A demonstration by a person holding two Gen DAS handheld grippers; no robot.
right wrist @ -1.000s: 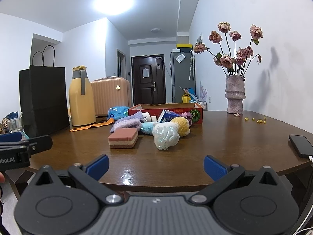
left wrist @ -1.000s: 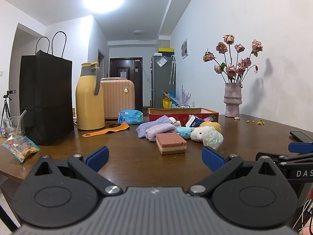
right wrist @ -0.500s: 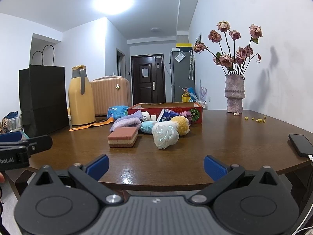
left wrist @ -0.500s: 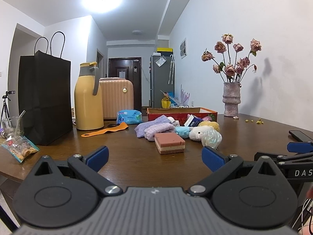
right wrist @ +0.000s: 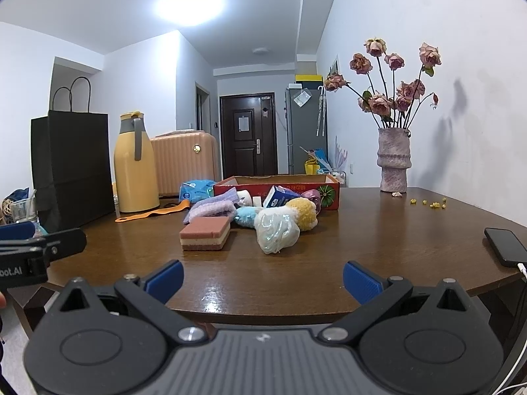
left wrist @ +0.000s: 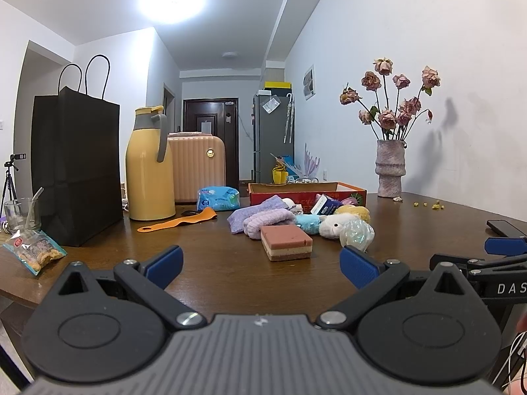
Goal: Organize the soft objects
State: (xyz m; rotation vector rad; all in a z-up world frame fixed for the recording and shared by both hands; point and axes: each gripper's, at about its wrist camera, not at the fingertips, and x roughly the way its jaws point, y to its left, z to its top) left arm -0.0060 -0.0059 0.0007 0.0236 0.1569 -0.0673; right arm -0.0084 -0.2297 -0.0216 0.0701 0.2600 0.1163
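While both tongs hang low at the near edge of the brown table [left wrist: 210,263], nothing sits between their blue tips. Far left on the table lies a snack packet [left wrist: 33,251], with a glass [left wrist: 19,214] behind it and a tall black paper bag [left wrist: 77,171] beside. Next stands a yellow thermos jug [left wrist: 150,168], and an orange strap [left wrist: 178,220] lies flat in front of it. A blue tissue pack [left wrist: 217,197] rests just behind the strap.

The left tongs [left wrist: 260,263] are spread wide and hold nothing. Ahead of them, well apart, the soft things lie heaped mid-table: lilac socks [left wrist: 263,219], a layered pink sponge [left wrist: 286,242] nearest the camera, a pale blue plush [left wrist: 308,223], a white plush [left wrist: 332,227], a yellow puff [left wrist: 355,211] and a filmy mesh ball [left wrist: 357,233]. Behind the heap stands a shallow red box [left wrist: 306,191], open on top.

The right tongs [right wrist: 263,279] are likewise wide apart and empty, facing the sponge [right wrist: 206,232] and mesh ball [right wrist: 276,232]. Further right stands a vase of dried roses [right wrist: 393,164], and a black phone [right wrist: 505,245] lies at the table's right edge.
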